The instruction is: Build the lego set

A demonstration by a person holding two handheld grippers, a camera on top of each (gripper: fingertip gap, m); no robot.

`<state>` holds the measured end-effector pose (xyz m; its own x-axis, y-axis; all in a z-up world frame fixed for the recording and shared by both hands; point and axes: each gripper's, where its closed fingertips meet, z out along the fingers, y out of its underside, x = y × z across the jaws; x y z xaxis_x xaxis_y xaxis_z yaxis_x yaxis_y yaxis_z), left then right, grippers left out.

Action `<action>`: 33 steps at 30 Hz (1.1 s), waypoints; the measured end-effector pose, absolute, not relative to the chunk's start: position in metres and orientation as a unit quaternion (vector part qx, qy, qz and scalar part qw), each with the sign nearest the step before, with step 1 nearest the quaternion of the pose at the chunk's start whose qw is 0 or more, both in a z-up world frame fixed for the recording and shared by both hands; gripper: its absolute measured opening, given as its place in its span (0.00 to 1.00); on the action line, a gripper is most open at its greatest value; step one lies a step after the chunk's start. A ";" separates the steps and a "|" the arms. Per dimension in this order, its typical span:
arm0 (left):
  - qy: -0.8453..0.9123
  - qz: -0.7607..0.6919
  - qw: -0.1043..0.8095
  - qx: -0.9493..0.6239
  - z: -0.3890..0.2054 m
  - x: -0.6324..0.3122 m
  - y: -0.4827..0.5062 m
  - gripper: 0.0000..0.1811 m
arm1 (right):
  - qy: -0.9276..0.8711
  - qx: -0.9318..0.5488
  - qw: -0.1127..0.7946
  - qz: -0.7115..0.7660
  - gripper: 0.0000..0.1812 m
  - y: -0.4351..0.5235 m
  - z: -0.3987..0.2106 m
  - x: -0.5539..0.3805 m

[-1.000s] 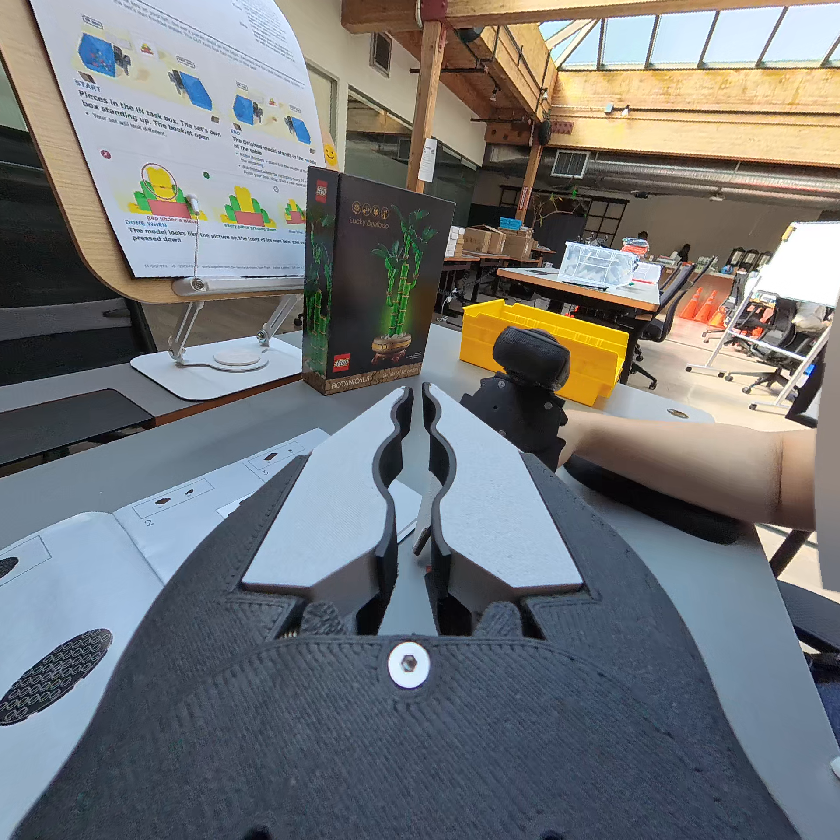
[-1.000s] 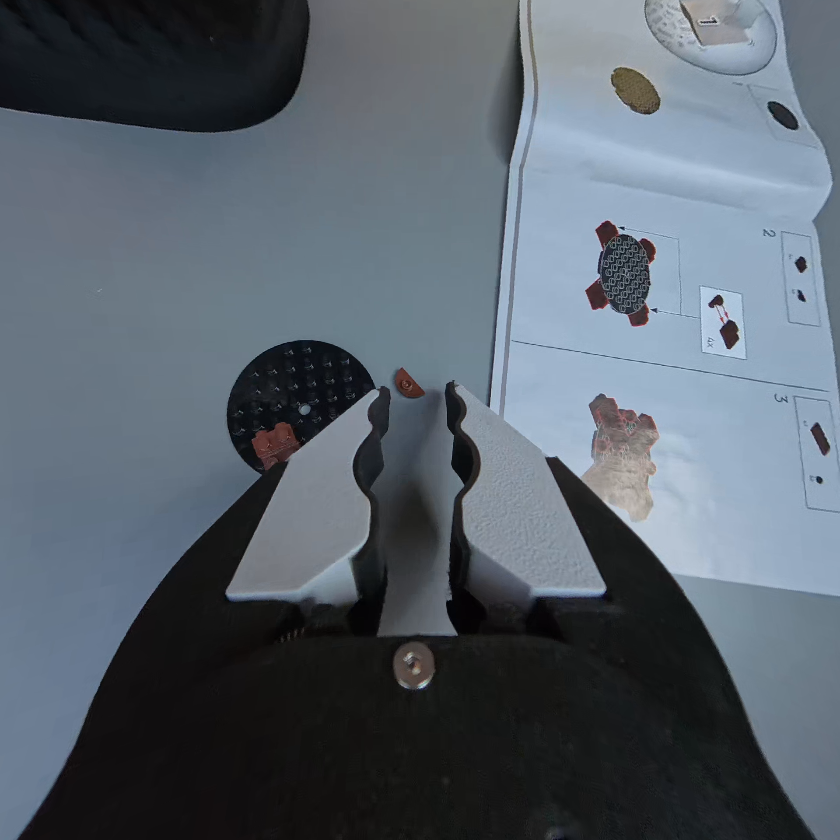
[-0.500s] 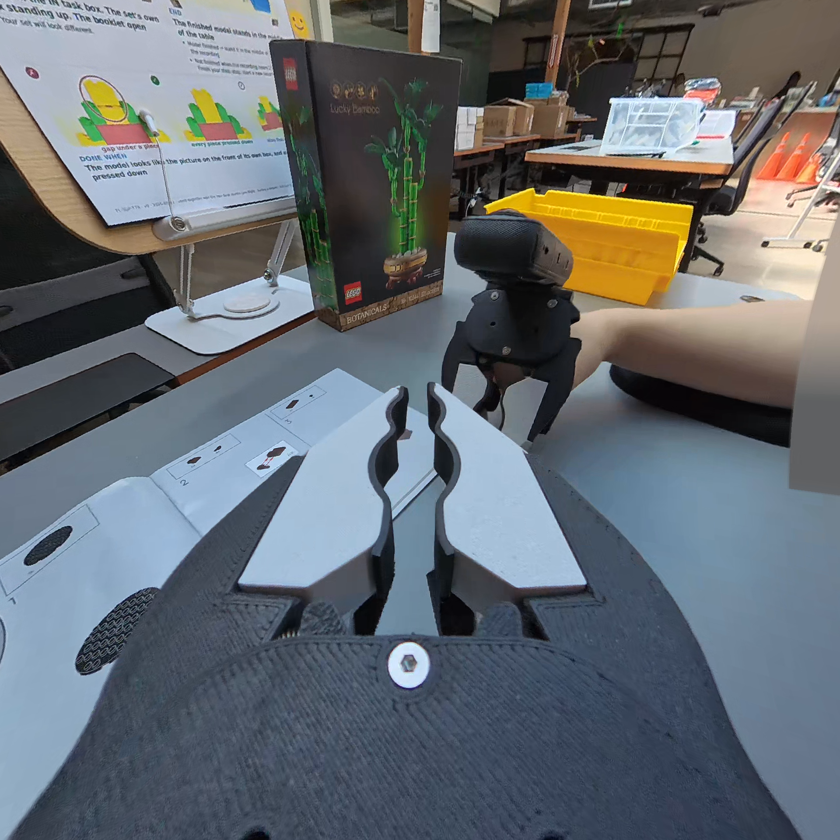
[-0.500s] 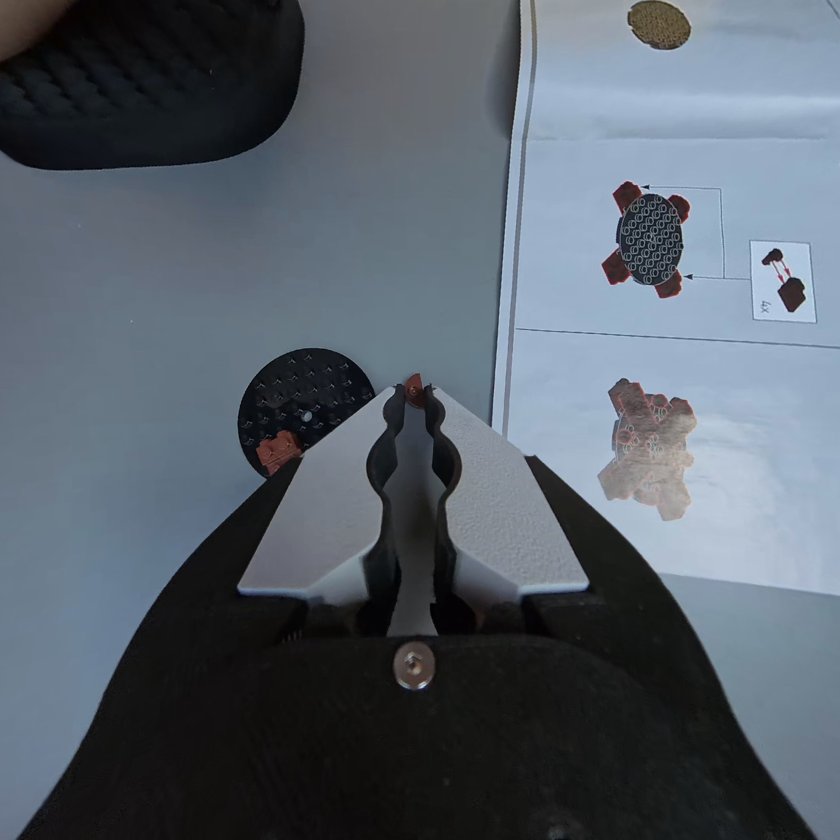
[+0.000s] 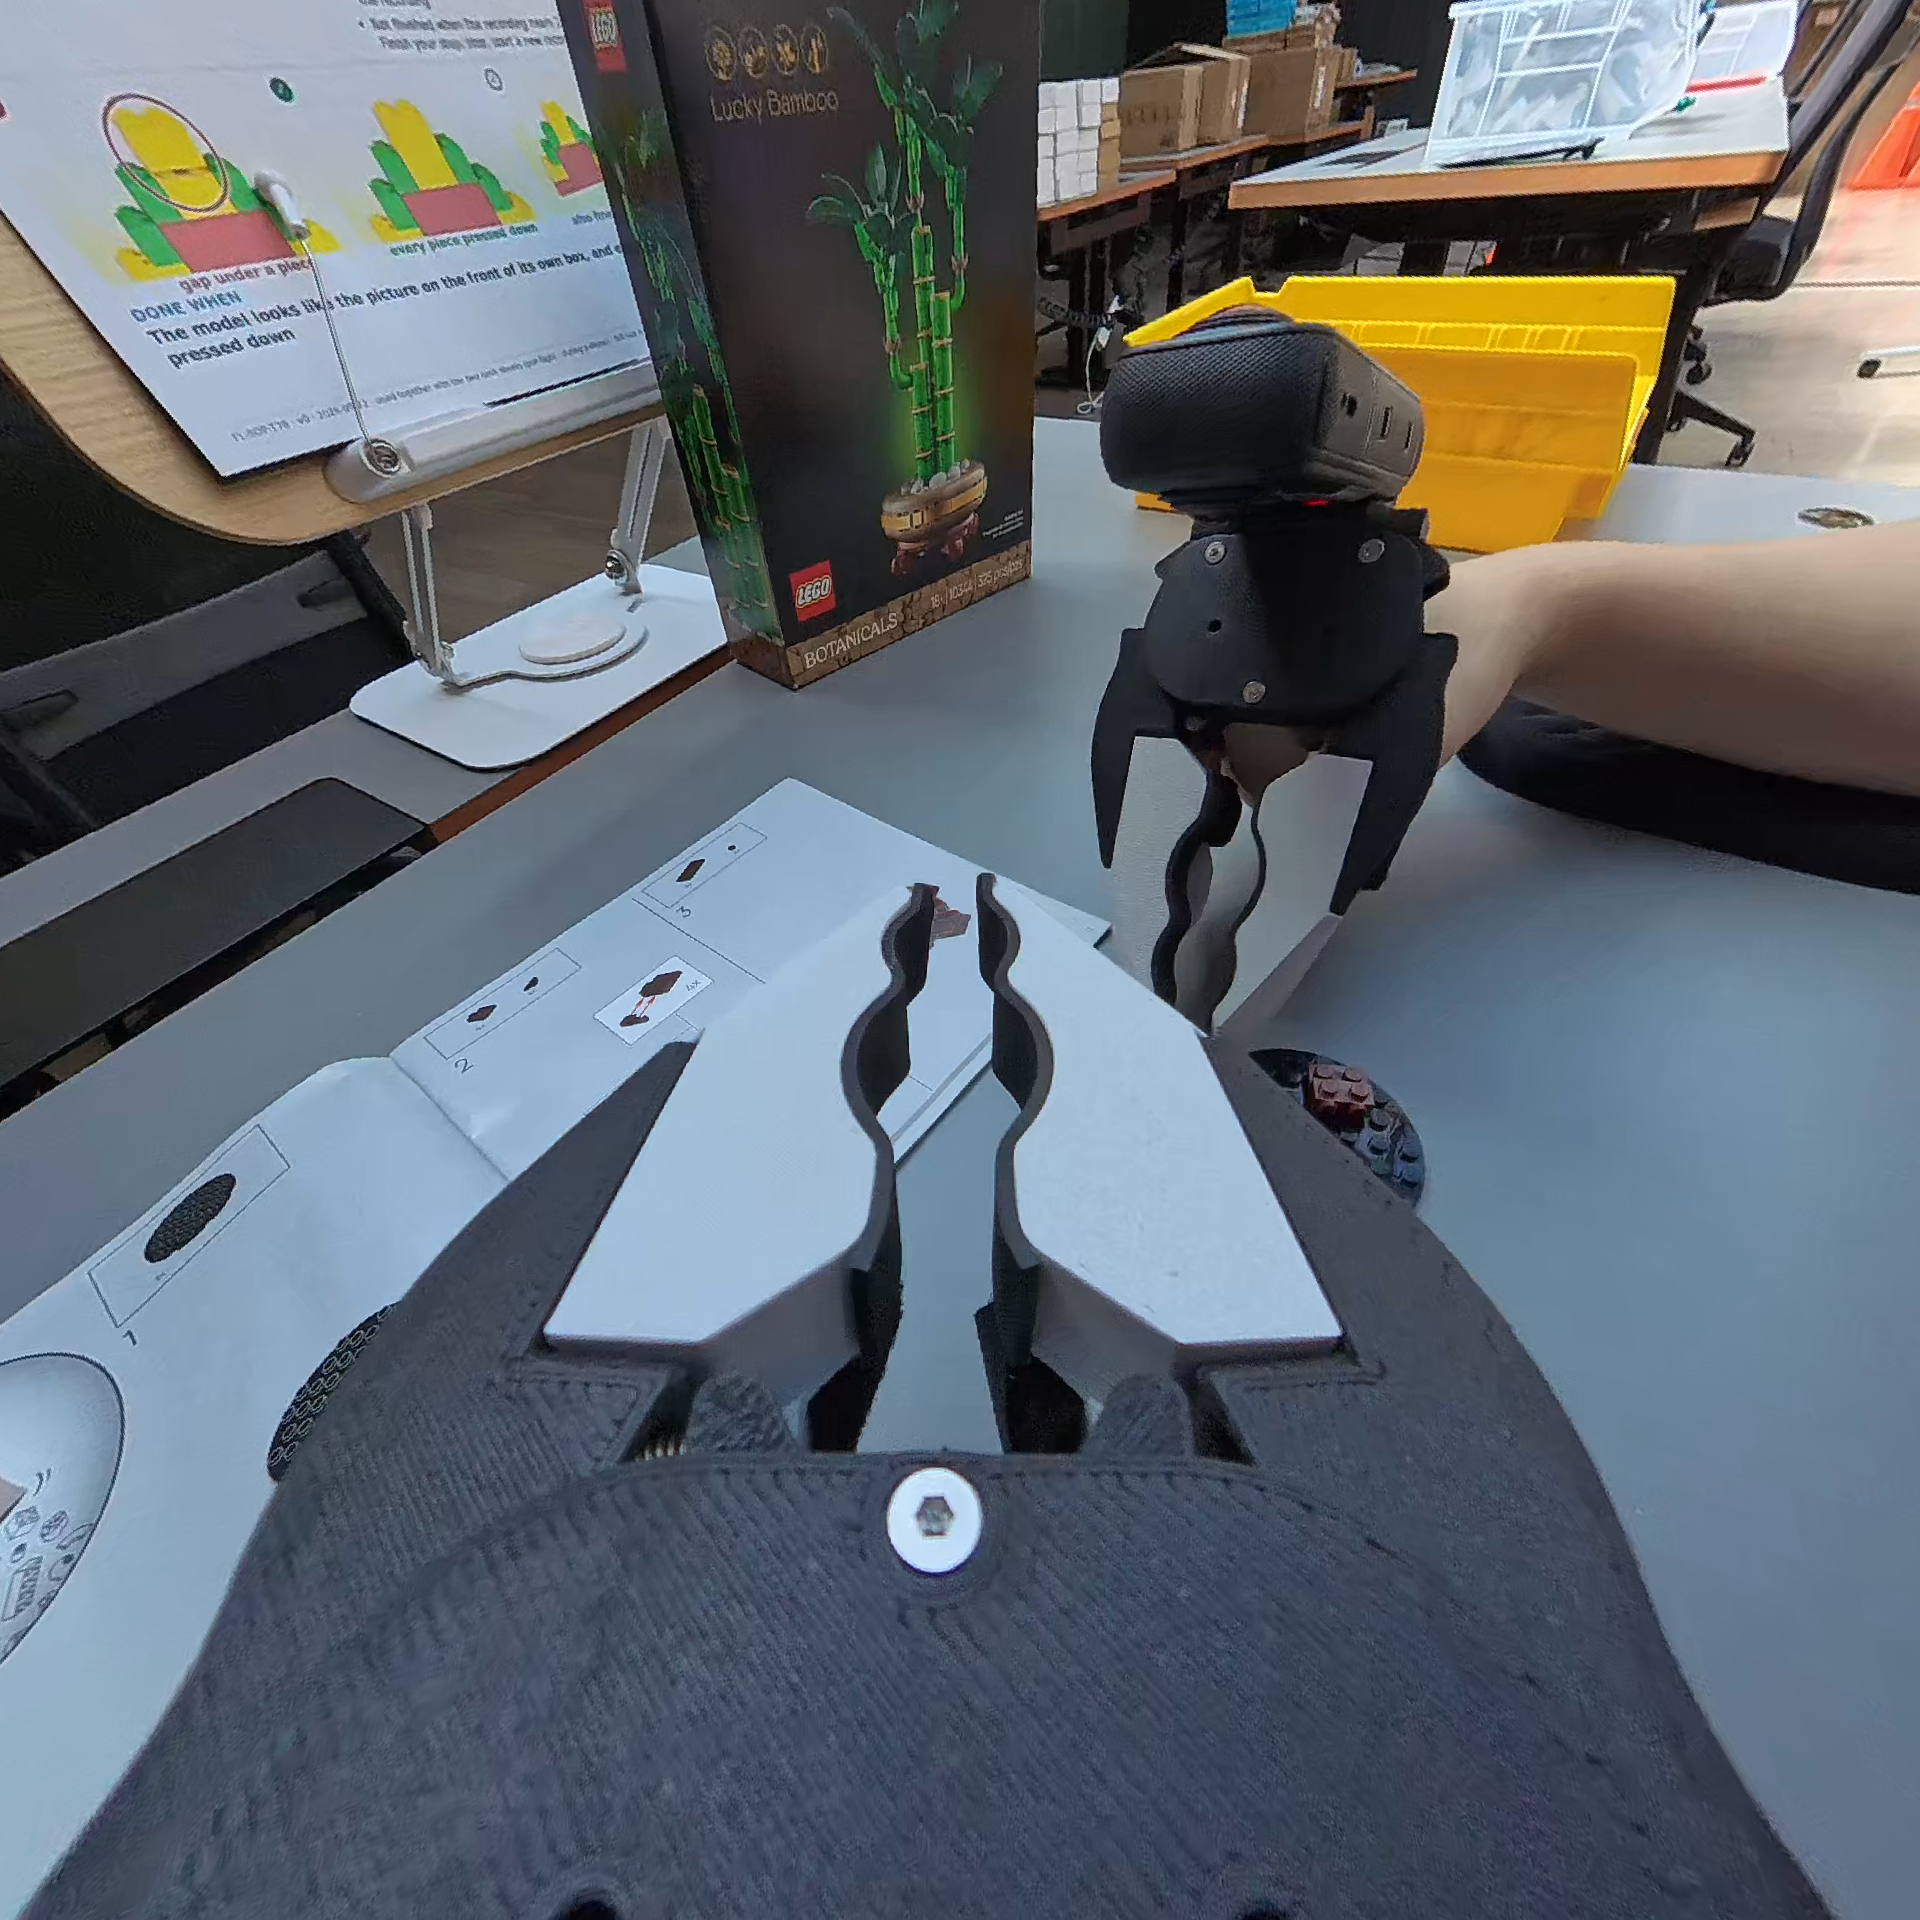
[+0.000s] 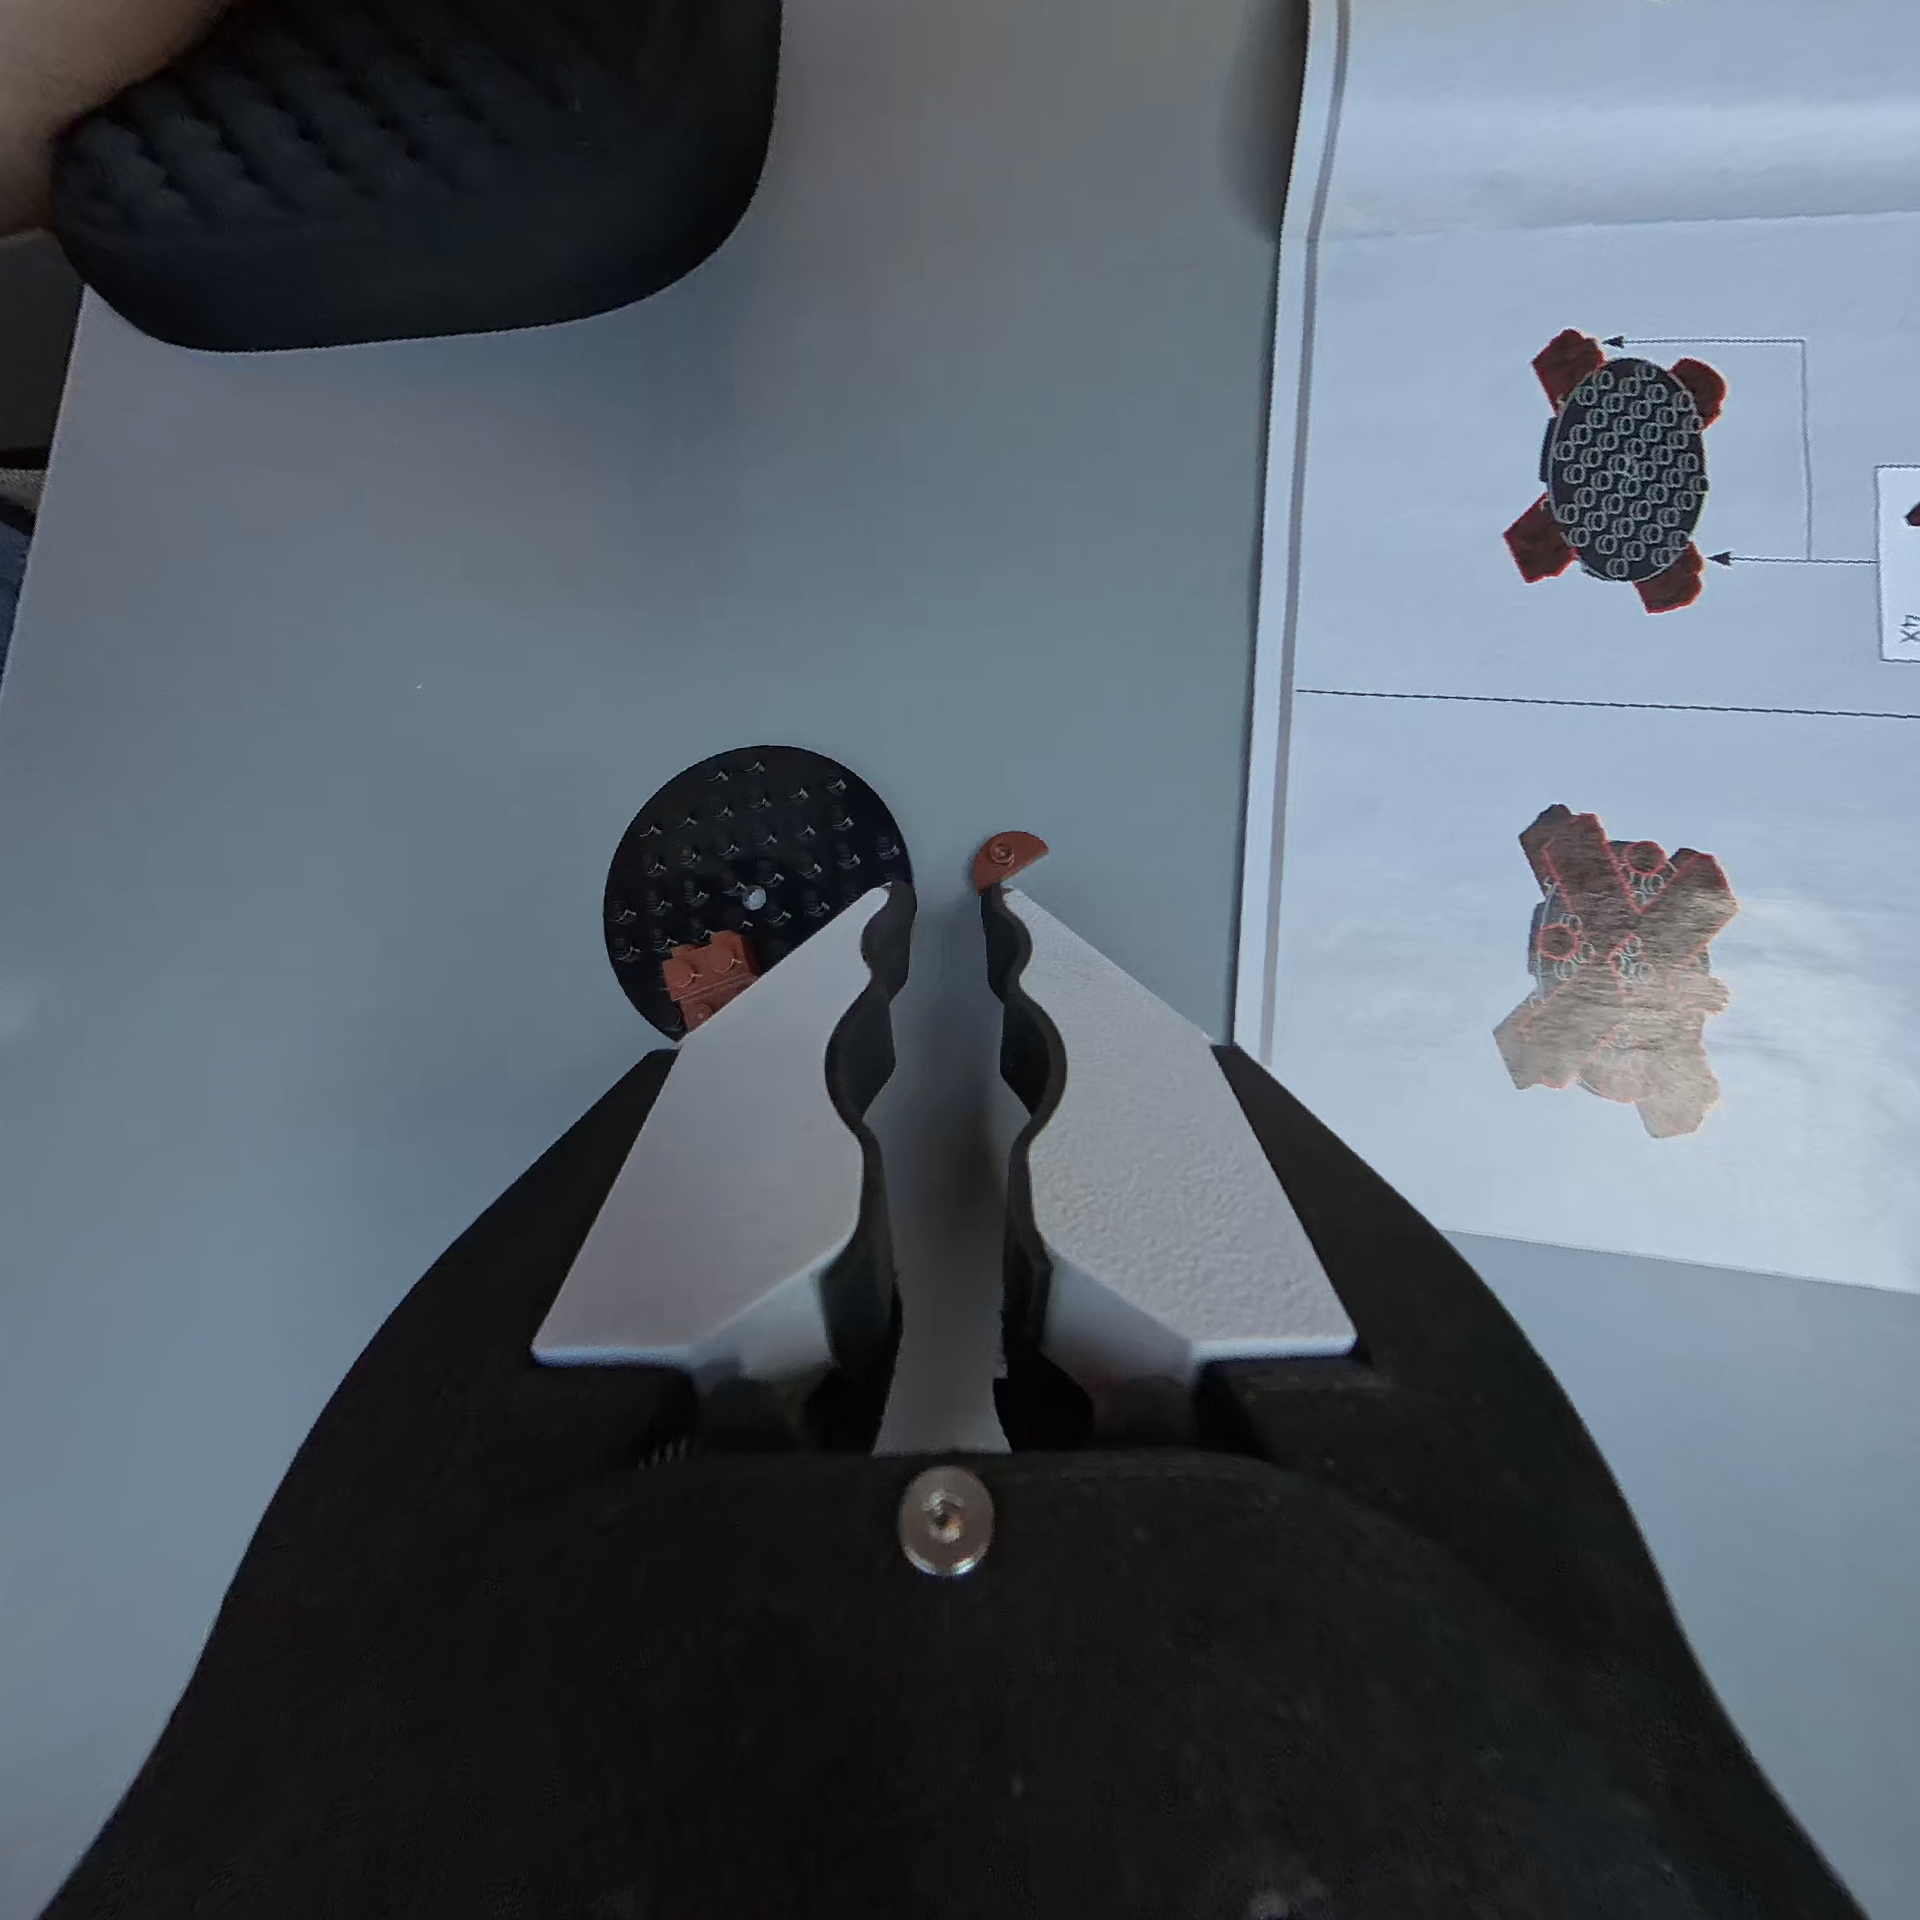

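Observation:
A round black studded plate (image 6: 748, 873) lies on the grey table with a reddish-brown brick (image 6: 712, 971) on its near edge. A small reddish-brown half-round piece (image 6: 1010, 857) lies on the table just right of the plate, touching my right fingertip. My right gripper (image 6: 943, 902) is open with a narrow gap and holds nothing. In the left wrist view it (image 5: 1210, 1008) points down at the table beside the plate (image 5: 1361, 1132). My left gripper (image 5: 951, 904) hovers over the open instruction booklet (image 5: 416, 1122), jaws a little apart and empty.
The booklet (image 6: 1558, 727) lies right of the plate. The set's dark box (image 5: 862, 364) stands at the back, with a sheet on a stand (image 5: 312, 208) to its left and a yellow bin (image 5: 1507, 384) to its right. A forearm (image 5: 1662, 644) rests on a black pad (image 5: 1683, 800). The grippers' ends are close to 12 cm from one another.
My right gripper closed on the small half-round piece half a second ago and has now opened; the piece lies at its right fingertip. My left gripper has tilted down toward the table.

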<state>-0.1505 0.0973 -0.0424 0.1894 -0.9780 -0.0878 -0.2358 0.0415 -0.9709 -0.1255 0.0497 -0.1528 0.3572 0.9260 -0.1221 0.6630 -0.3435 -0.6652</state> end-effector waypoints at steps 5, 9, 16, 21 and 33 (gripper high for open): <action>0.547 -0.356 0.490 -0.578 -0.052 -0.144 0.088 0.04 | -0.513 -0.770 0.271 0.266 0.06 0.046 -0.150 -0.130; 0.548 -0.354 0.489 -0.579 -0.052 -0.144 0.087 0.04 | -0.501 -0.777 0.267 0.273 0.02 0.048 -0.150 -0.124; 0.545 -0.348 0.491 -0.584 -0.052 -0.146 0.091 0.04 | -0.523 -0.755 0.299 0.258 0.00 0.053 -0.154 -0.156; 0.543 -0.343 0.489 -0.590 -0.055 -0.148 0.095 0.04 | -0.524 -0.755 0.317 0.233 0.00 0.055 -0.147 -0.139; 0.621 -0.284 0.393 -0.615 -0.105 -0.138 0.071 0.06 | -0.511 -0.762 0.316 0.242 0.07 0.055 -0.151 -0.129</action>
<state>-0.1380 0.0706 -0.1046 0.0666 -0.9881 -0.1383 -0.5409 0.0807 -0.8372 -0.1285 0.0548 -0.1507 0.3606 0.9316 -0.0461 0.6255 -0.2782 -0.7290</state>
